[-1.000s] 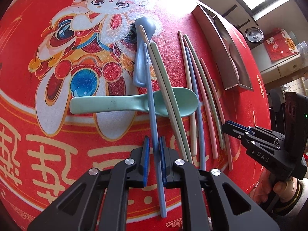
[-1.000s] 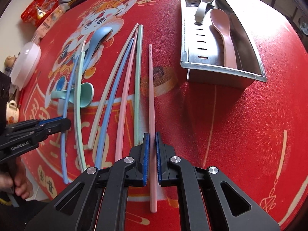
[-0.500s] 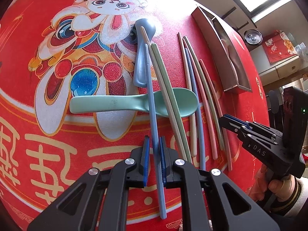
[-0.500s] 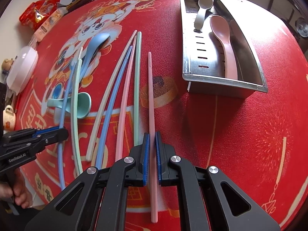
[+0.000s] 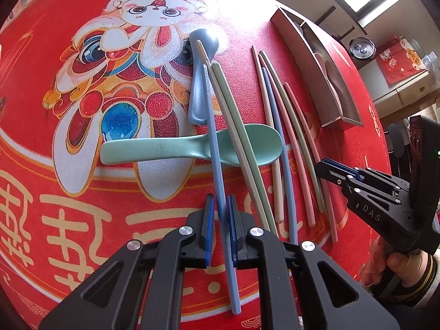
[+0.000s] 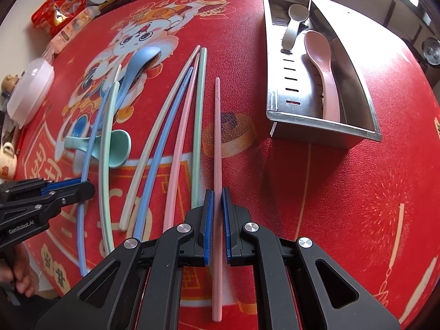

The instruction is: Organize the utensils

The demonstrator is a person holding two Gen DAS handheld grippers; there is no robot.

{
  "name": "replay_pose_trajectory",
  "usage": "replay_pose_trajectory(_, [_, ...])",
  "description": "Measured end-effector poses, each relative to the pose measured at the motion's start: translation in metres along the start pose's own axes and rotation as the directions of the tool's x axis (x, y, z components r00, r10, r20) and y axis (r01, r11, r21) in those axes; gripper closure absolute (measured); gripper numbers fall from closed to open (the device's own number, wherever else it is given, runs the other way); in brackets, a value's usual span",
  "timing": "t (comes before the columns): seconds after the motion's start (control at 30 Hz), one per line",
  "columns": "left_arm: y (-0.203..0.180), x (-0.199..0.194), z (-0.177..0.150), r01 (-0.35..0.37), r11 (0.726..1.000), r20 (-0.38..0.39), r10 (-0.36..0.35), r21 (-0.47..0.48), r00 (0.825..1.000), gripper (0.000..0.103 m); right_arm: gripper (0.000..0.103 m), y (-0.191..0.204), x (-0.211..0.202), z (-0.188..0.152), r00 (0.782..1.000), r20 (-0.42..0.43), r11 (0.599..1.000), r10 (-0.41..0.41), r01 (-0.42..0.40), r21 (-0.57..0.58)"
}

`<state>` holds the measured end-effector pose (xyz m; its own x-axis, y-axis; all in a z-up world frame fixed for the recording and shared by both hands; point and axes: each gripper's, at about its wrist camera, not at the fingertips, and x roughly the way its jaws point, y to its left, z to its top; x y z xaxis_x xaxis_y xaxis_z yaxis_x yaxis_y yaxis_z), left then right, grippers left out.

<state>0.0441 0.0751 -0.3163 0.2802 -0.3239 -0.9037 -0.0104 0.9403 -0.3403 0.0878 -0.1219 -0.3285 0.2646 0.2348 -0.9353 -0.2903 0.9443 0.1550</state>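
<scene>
Clamping a blue chopstick [image 5: 217, 148] near its lower end, left gripper [image 5: 220, 206] w/ blue pads pinched tight on the shaft, tip of stick lying across green spoon [image 5: 189, 148] on red tablecloth [image 5: 82, 192]. Gripping a pink chopstick [image 6: 217, 143] likewise, right gripper [image 6: 216, 200], jaws nearly closed on it, stick set apart from the rest, nearest the tray. Fanned betw. the two: beige, blue, pink, green chopsticks [image 6: 176, 137] flat on cloth. Farther left, blue spoon [image 6: 134, 68] over rabbit print. At far right, steel tray [image 6: 272, 88] w/ pink spoon [image 6: 324, 68] & grey spoon [image 6: 294, 24] in same compartment.
</scene>
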Motion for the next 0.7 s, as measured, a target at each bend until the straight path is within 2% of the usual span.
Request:
replay_pose_trajectory(0.17, [0.000, -0.003, 0.001, -0.015, 1.000, -0.002, 0.015, 0.002, 1.000, 0.097, 0.096, -0.003, 0.000, 0.001, 1.000, -0.005, 1.000, 0.024, -0.024, 0.000])
replay_pose_trajectory(0.3, [0.001, -0.012, 0.003, -0.011, 1.000, 0.018, 0.011, 0.003, 1.000, 0.097, 0.096, -0.002, -0.003, 0.000, 1.000, -0.007, 1.000, 0.009, -0.009, -0.004])
replay_pose_trajectory(0.53, [0.001, -0.023, 0.003, -0.001, 1.000, 0.039, 0.001, 0.003, 0.999, 0.097, 0.097, -0.006, -0.013, 0.002, 0.999, 0.013, 0.999, 0.045, -0.045, 0.013])
replay_pose_trajectory(0.63, [0.004, -0.022, 0.003, -0.001, 1.000, 0.036, 0.002, -0.017, 0.999, 0.097, 0.097, -0.001, -0.008, 0.003, 1.000, -0.011, 1.000, -0.020, 0.019, -0.023])
replay_pose_trajectory(0.7, [0.004, -0.022, 0.002, -0.001, 1.000, 0.033, 0.001, -0.020, 0.999, 0.097, 0.095, 0.000, -0.006, 0.004, 1.000, -0.012, 1.000, -0.015, 0.014, -0.026])
